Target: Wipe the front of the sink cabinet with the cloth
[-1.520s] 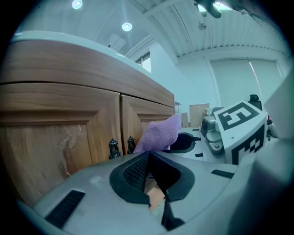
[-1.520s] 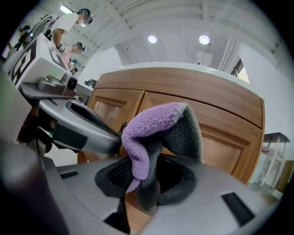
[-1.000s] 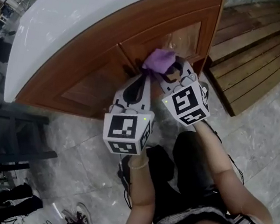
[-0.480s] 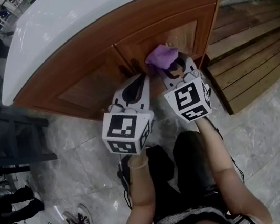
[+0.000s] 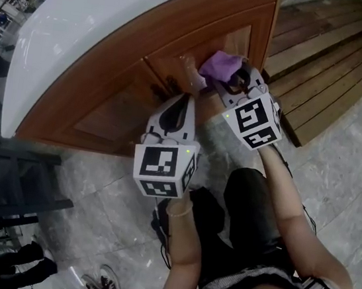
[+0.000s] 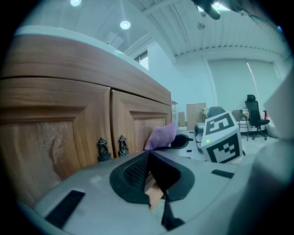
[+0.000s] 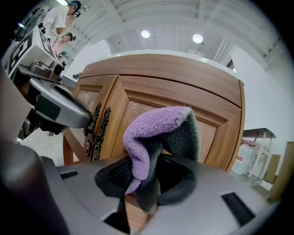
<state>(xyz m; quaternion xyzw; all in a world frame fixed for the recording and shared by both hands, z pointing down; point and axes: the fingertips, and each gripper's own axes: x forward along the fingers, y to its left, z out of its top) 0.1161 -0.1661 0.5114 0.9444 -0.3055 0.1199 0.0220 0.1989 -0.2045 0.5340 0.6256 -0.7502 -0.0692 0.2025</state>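
The sink cabinet (image 5: 116,108) has a brown wooden front with two doors under a white sink top (image 5: 85,20). A purple cloth (image 5: 220,66), grey on its inner side, is pinched in my right gripper (image 5: 232,81) and lies against the upper part of the right door (image 7: 151,114). In the right gripper view the cloth (image 7: 154,133) folds over the jaws of my right gripper (image 7: 146,172). My left gripper (image 5: 186,98) points at the door seam by the dark ornate handles (image 6: 110,148), shut with nothing held. From its own view the left gripper (image 6: 149,156) sees the cloth (image 6: 161,136) to the right.
Wooden decking (image 5: 327,54) begins just right of the cabinet's corner. A dark chair frame (image 5: 9,180) stands on the marble floor (image 5: 90,221) at the left. The person's legs and body fill the lower right of the head view.
My right gripper has carried the cloth to the right and slightly up across the right door. The left gripper has stayed where it was.
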